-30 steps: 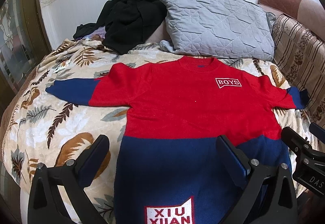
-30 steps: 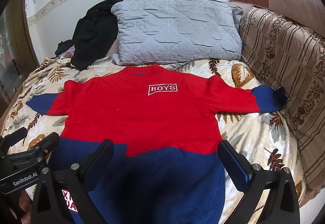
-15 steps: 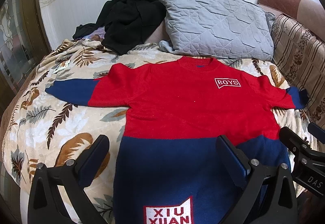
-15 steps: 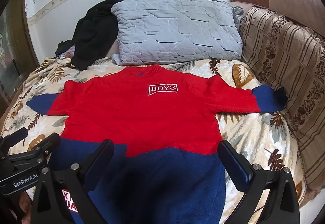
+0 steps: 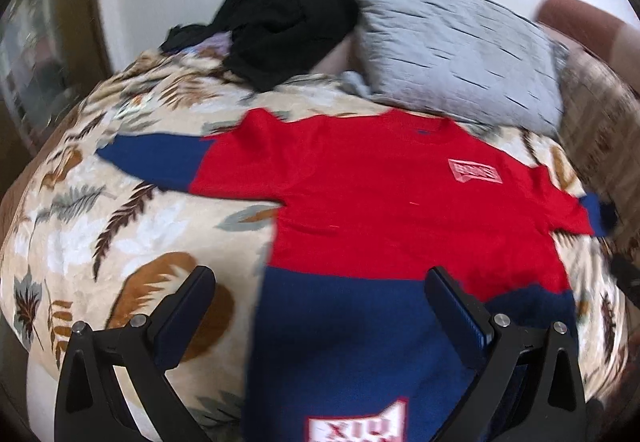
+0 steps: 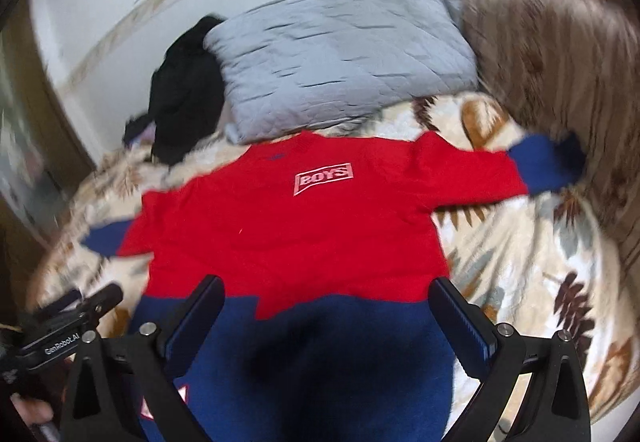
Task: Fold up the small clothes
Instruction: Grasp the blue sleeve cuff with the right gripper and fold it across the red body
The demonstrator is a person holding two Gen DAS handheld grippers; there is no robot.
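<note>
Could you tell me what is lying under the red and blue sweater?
The sweater lies flat on a leaf-print blanket, which shows all around it. What the blanket looks like right beneath the sweater is covered.

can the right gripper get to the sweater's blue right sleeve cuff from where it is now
Probably yes. The right gripper is open above the sweater, and the blue cuff lies exposed on the bedspread, nothing between.
</note>
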